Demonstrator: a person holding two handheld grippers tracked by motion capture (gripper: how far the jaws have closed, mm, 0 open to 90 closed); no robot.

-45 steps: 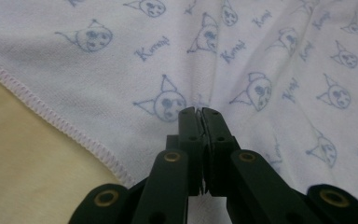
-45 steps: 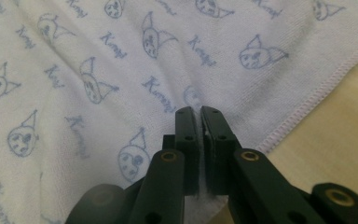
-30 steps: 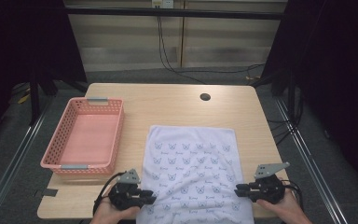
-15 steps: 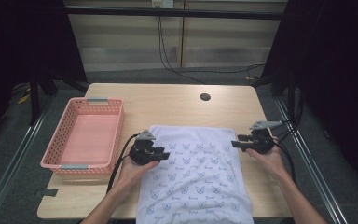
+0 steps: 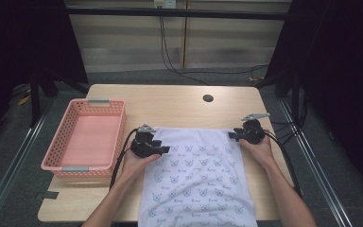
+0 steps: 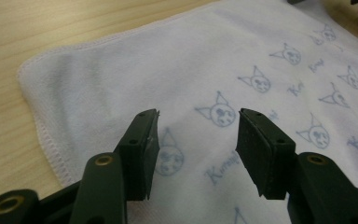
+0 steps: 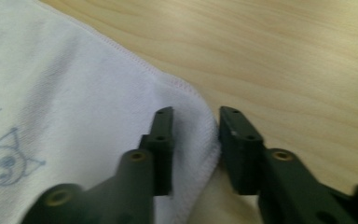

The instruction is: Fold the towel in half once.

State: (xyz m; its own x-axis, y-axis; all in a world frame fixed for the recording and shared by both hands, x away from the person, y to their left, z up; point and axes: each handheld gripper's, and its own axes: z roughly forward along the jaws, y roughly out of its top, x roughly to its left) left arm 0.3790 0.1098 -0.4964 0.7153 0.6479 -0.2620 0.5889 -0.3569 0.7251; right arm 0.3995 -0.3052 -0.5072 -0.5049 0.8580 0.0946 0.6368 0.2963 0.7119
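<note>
On the wooden table [image 5: 179, 106], a soft printed rectangular towel [image 5: 198, 175] lies flat

High camera overhead, facing forward; both tongs cameras close above the shared towel [image 5: 196, 175].

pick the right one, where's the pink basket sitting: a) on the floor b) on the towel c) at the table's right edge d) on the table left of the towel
d: in the high view the pink basket stands on the table, left of the towel and the left gripper.
</note>
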